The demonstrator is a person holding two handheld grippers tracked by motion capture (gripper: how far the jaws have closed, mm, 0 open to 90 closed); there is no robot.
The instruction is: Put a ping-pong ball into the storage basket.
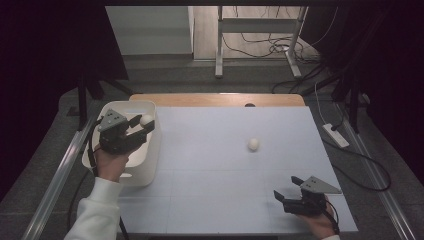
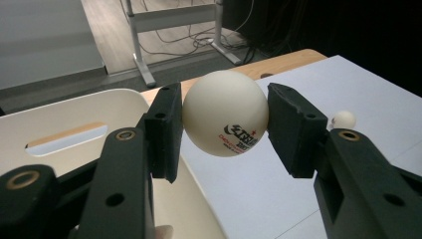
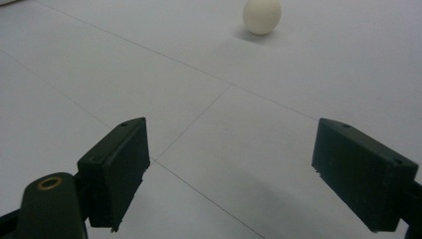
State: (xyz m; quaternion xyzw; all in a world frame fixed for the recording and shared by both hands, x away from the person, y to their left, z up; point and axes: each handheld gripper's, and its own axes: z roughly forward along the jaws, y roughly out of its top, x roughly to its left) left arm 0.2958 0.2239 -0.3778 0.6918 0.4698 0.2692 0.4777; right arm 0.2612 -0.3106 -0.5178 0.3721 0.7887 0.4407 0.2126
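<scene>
High view, left gripper (image 1: 142, 125) holding ball (image 1: 146, 120) above white bin (image 1: 150, 167)

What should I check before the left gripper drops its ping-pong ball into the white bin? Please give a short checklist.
1. Held ping-pong ball clamped between both pads of the left gripper: ok.
2. Ball over the white bin, by its right rim: ok in the high view; exact clearance inside the rim: cannot tell.
3. Bin upright on the table: ok.
4. Bin floor free under the ball: cannot tell, the hand hides it.
5. Right gripper open, low at the table's near right, away from the bin: ok.
6. Second ping-pong ball resting alone mid-table: ok.
</scene>
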